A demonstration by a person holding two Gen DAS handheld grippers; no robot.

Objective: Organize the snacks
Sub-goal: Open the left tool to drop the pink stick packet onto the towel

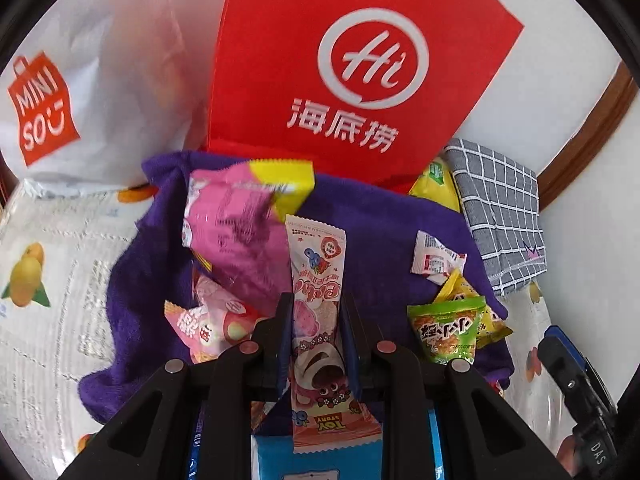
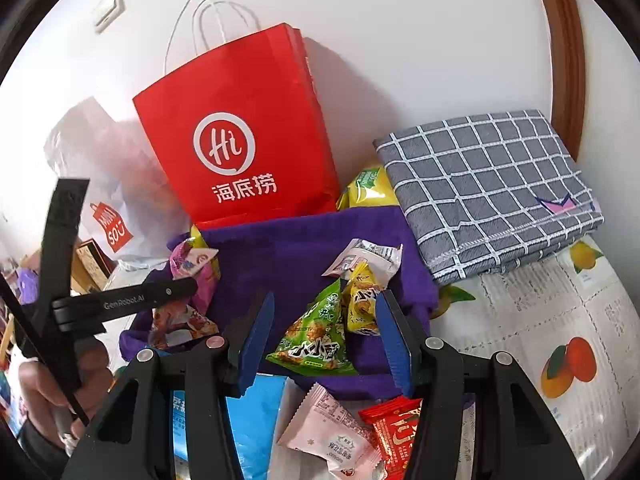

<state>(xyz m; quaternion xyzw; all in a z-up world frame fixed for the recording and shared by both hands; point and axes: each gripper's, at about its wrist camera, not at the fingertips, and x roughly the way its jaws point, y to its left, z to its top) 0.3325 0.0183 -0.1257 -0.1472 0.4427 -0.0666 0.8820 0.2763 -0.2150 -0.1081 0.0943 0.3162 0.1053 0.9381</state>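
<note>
Left wrist shows our left claw clamped on the pink snack stick, next dropping it into the red bag, while our right claw hangs open, empty, over the green packet

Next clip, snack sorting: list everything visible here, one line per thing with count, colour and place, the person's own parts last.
paper bag: one, red, upright against the wall
plastic bag: one, white with an orange logo, left of the red bag
towel: one, purple, under the snacks
folded cloth: one, grey checked, right of the towel
tablecloth: one, white with a fruit print
triangular snack packs: two, green and yellow, on the towel
snack bar: one, pink, in the left gripper
big pouch: one, pink and yellow, on the towel
left gripper: shut on the bar
right gripper: open over the green pack
hand: one, at the left edge of the right wrist view
</note>
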